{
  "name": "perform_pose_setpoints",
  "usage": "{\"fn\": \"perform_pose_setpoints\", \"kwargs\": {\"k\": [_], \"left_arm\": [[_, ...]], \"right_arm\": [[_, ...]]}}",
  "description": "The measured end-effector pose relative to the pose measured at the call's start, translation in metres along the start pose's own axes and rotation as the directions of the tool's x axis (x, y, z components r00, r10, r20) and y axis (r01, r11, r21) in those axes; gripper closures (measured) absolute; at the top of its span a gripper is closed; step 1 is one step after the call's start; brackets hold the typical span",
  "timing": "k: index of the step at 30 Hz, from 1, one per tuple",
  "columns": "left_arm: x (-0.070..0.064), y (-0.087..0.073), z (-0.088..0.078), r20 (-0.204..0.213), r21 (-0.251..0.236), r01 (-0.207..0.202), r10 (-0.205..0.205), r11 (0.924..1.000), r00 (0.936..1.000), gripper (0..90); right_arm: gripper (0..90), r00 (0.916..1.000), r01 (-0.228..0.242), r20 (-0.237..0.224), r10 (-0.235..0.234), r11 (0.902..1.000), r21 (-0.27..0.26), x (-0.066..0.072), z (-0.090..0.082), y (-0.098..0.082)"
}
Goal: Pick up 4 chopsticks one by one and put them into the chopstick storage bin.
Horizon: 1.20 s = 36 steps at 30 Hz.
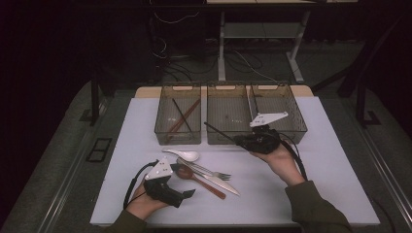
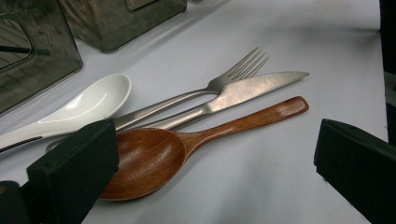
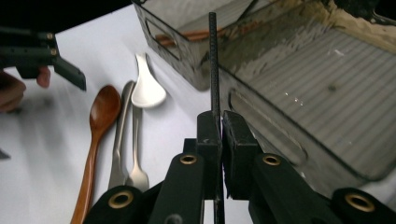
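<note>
A black chopstick (image 3: pixel 213 60) is clamped in the right gripper (image 3: pixel 221 122), held over the middle bin's (image 1: pixel 228 137) near wall. The left gripper (image 2: pixel 215 154) is held spread, unladen, at the wooden spoon (image 2: pixel 154 156), near that bin.

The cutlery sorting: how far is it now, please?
Partly done. Chopsticks already lie in the left bin. In hand: the right tool is shut on a black chopstick beside the middle bin. Left on the table: white spoon, fork, knife and wooden spoon. The left tool stands open over them.
</note>
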<state>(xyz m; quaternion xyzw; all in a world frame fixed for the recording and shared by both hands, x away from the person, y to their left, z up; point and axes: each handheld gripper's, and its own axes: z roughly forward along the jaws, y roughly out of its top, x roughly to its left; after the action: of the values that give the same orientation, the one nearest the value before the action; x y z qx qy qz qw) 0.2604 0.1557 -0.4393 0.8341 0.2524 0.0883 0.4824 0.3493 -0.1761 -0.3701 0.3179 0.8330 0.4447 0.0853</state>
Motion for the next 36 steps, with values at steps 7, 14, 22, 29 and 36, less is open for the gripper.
{"fn": "perform_pose_setpoints", "kwargs": {"k": [7, 14, 22, 29, 36], "left_arm": [[0.000, 0.000, 0.000, 0.002, -0.004, -0.002, 0.002, 1.0000, 1.0000, 0.0], [-0.001, 0.001, 0.000, 0.004, -0.006, 0.000, 0.000, 1.0000, 1.0000, 0.0], [-0.002, 0.001, 0.000, 0.007, -0.010, 0.007, -0.007, 0.9999, 1.0000, 0.0], [-0.003, 0.001, 0.001, 0.009, -0.011, 0.005, -0.005, 0.9999, 0.9999, 0.0], [-0.004, 0.002, 0.001, 0.009, -0.009, -0.002, 0.002, 1.0000, 1.0000, 0.0]], "right_arm": [[85.2, 1.0000, 0.008, 0.006, -0.008, 1.0000, 0.000, 0.003, 0.016, 0.018], [85.2, 0.9996, 0.016, 0.023, -0.017, 0.9999, 0.004, 0.004, 0.029, 0.039], [85.2, 0.9991, 0.014, 0.039, -0.015, 0.9997, 0.019, 0.003, 0.047, 0.058], [85.2, 0.9985, 0.001, 0.055, -0.004, 0.9989, 0.047, 0.000, 0.070, 0.072], [85.2, 0.9974, -0.015, 0.071, 0.009, 0.9967, 0.079, -0.002, 0.097, 0.087]]}}
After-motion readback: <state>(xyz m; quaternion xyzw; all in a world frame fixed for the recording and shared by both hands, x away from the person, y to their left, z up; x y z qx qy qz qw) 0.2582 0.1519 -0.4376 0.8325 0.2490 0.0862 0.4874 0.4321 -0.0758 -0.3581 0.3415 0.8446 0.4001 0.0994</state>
